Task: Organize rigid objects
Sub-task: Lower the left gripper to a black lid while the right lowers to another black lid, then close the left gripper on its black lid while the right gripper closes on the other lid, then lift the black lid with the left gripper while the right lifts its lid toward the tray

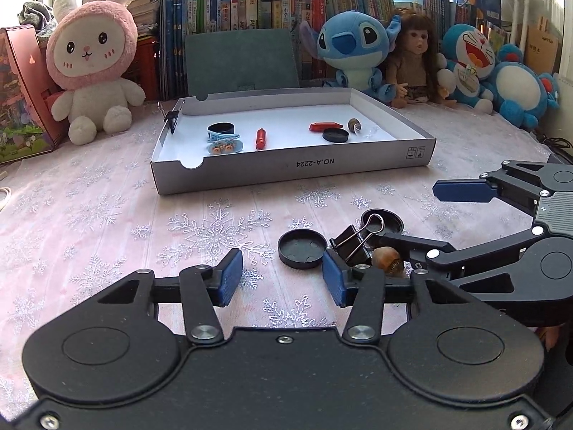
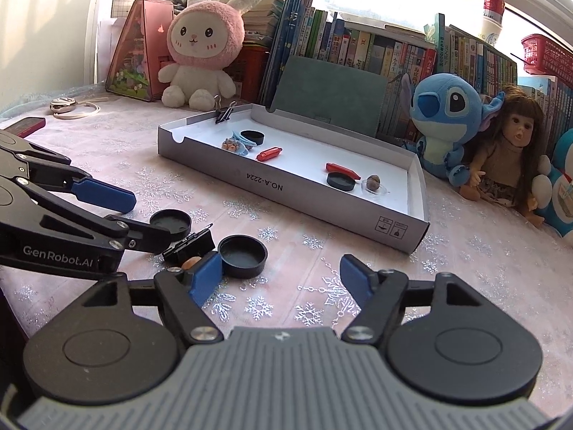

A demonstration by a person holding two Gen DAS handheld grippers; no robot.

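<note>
On the snowflake cloth lie two black caps, a near one and a farther one, with a black binder clip and a brown nut between them. My left gripper is open. The near cap sits just beyond its tips, and its right pad is beside the clip. My right gripper is open over bare cloth, its left pad next to a cap and the nut. The grey box holds caps, red pieces, blue clips and a nut.
Another binder clip is clamped on the box's left rim. Plush toys, a doll and rows of books line the back. A pink bunny and a pink house box stand at the far left. A red phone lies at the left edge.
</note>
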